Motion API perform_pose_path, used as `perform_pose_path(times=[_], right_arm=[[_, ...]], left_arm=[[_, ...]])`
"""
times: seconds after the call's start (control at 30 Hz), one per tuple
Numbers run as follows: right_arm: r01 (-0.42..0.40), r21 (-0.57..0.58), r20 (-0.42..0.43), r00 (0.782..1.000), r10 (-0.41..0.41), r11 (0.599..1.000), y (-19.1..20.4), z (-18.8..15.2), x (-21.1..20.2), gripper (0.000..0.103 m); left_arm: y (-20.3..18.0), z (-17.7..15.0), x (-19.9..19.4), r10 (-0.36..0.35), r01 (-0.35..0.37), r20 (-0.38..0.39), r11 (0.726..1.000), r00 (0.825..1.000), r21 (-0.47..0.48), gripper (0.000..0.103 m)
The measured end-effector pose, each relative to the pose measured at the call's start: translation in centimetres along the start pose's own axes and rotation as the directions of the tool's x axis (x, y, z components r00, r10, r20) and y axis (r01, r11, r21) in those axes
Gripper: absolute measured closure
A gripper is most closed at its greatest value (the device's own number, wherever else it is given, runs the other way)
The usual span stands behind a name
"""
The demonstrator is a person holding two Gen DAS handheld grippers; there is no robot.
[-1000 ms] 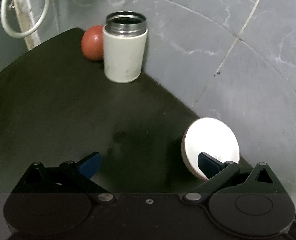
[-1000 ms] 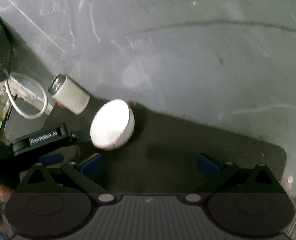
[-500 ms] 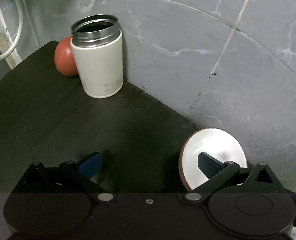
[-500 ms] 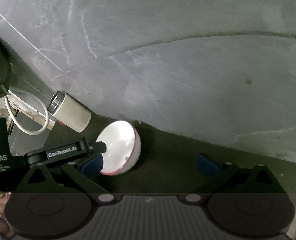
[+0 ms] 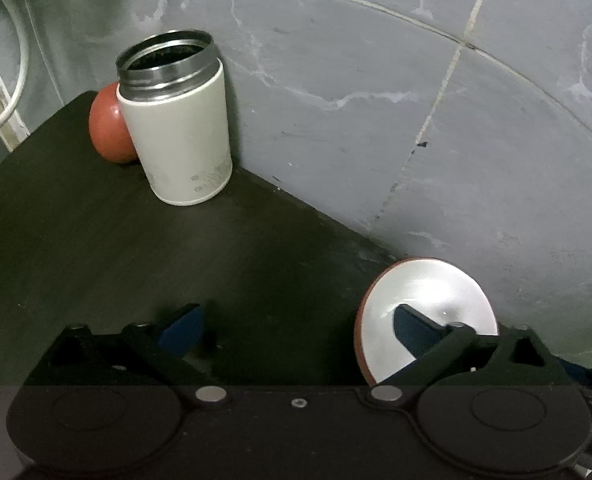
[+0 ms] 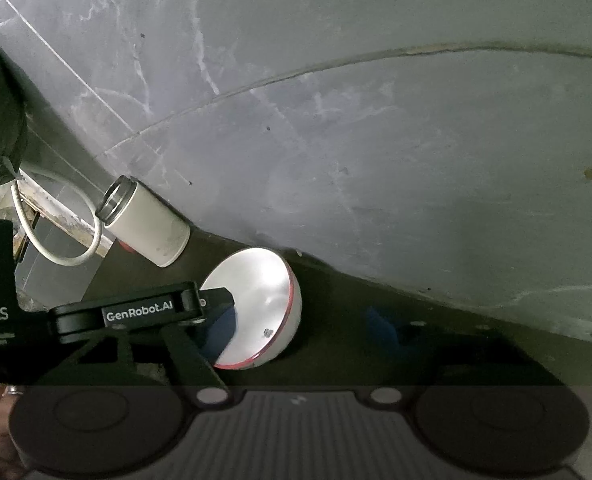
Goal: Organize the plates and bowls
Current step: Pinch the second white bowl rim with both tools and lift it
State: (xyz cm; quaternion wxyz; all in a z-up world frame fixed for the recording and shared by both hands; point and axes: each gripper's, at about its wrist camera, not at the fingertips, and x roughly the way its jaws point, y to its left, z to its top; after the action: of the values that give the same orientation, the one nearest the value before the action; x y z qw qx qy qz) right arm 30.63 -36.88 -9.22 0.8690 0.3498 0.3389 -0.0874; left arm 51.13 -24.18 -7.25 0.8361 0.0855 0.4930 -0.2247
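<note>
Spreading wide, the left claw (image 5: 298, 322) is showing one bowl (image 5: 428, 312) with its right finger (image 5: 416, 326) lying inside, one white tumbler (image 5: 179, 136) ahead-left, one red ball (image 5: 109, 128) behind it. Viewing from the right claw (image 6: 298, 330), also gaping and empty, one bowl (image 6: 263, 300) is tilting on the desk (image 6: 376, 300) ahead-left; "GenRobot.AI" is reading on the left claw's arm.

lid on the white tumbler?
No. The tumbler stands upright with its steel mouth open and no lid on it.
</note>
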Motion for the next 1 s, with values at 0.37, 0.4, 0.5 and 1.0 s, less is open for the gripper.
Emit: perform_pose_path(times=[0.37, 0.4, 0.5, 1.0], right_arm=[[-0.003, -0.05, 0.0, 1.0, 0.003, 0.999, 0.9, -0.2, 1.7, 0.069], [-0.007, -0.053, -0.002, 1.0, 0.006, 0.999, 1.0, -0.2, 1.7, 0.072], [-0.022, -0.063, -0.001, 1.0, 0.022, 0.998, 1.2, -0.1, 1.9, 0.079], [-0.047, -0.069, -0.016, 0.999, 0.046, 0.996, 0.7, 0.3, 2.3, 0.085]], left_arm=[[-0.2, -0.4, 0.1, -0.02, 0.02, -0.009, 0.999, 1.0, -0.026, 0.02], [-0.3, -0.5, 0.1, -0.022, 0.021, -0.009, 0.999, 1.0, -0.027, 0.022], [-0.4, -0.6, 0.0, -0.029, 0.029, -0.008, 0.999, 1.0, -0.028, 0.029], [-0.8, -1.1, -0.3, -0.093, 0.092, -0.011, 0.993, 0.996, -0.069, 0.086]])
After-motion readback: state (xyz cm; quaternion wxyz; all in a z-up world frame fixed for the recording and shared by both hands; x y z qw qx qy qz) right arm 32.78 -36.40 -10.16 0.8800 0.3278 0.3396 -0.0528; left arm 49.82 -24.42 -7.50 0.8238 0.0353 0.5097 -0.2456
